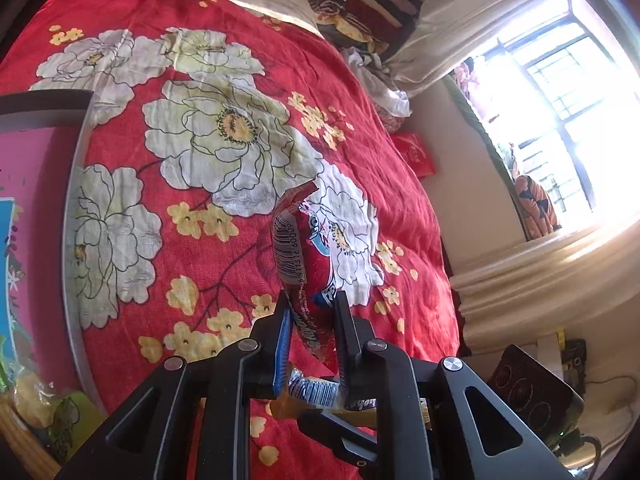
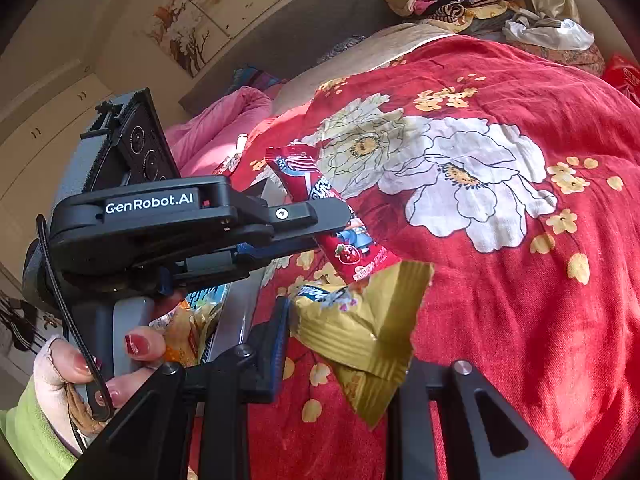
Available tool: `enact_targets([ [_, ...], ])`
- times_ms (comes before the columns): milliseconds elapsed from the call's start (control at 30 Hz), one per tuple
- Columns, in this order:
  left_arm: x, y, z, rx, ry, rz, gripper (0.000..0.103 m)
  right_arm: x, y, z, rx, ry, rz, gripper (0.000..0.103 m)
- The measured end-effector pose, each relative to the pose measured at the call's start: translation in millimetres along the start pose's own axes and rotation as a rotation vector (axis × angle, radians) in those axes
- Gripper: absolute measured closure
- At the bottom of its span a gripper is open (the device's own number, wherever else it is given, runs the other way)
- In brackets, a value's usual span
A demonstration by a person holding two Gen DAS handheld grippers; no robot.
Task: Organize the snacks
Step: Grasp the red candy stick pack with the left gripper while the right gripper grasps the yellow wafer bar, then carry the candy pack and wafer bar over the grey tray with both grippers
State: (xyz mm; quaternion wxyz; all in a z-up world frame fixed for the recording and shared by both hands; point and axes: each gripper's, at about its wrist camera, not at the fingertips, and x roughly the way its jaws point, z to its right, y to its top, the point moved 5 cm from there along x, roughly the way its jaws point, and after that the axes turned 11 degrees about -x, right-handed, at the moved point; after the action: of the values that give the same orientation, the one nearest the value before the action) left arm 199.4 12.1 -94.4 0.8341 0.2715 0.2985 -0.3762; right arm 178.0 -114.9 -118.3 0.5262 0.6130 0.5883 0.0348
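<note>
A bed [image 1: 168, 240] under a red floral cover fills both views. At its left edge sits a pink tray [image 1: 36, 184] holding loose snack packs. The left tongs [image 1: 310, 320] are clamped fully shut on a red strawberry snack packet [image 1: 296, 248], held clear above the cover. The right tongs [image 2: 340, 340] are nearly closed on a gold snack packet [image 2: 360, 324], just below and right of the red one. A hand [image 2: 92, 364] grips the left handle.
</note>
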Motion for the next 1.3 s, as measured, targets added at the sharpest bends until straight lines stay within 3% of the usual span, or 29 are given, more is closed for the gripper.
enact_targets([
  [200, -35.6, -2.3, 0.3, 0.016, -0.004, 0.066, 0.083, -0.6, 3.0, -24.3, -0.060, 0.071, 0.018, 0.077],
  [467, -82.6, -8.3, -12.9, 0.063, 0.061, 0.152, 0.083, -1.1, 0.7, -57.4, -0.137, 0.123, 0.016, 0.077],
  [867, -139.8, -17.1, -60.0, 0.015, 0.119, 0.227, 0.083, 6.4, -0.2, -102.2, -0.212, 0.166, -0.005, 0.077],
  [1033, -151.4, -26.7, -85.3, -0.002, 0.152, 0.227, 0.083, 23.0, -5.0, -125.0, -0.265, 0.191, -0.052, 0.077],
  [1233, -174.4, -30.6, -121.0, -0.058, 0.180, 0.262, 0.083, 27.9, -16.1, -116.4, -0.258, 0.142, -0.097, 0.077],
  [1300, -183.3, -28.8, -133.4, -0.082, 0.186, 0.271, 0.083, 23.9, -17.9, -108.2, -0.244, 0.133, -0.110, 0.069],
])
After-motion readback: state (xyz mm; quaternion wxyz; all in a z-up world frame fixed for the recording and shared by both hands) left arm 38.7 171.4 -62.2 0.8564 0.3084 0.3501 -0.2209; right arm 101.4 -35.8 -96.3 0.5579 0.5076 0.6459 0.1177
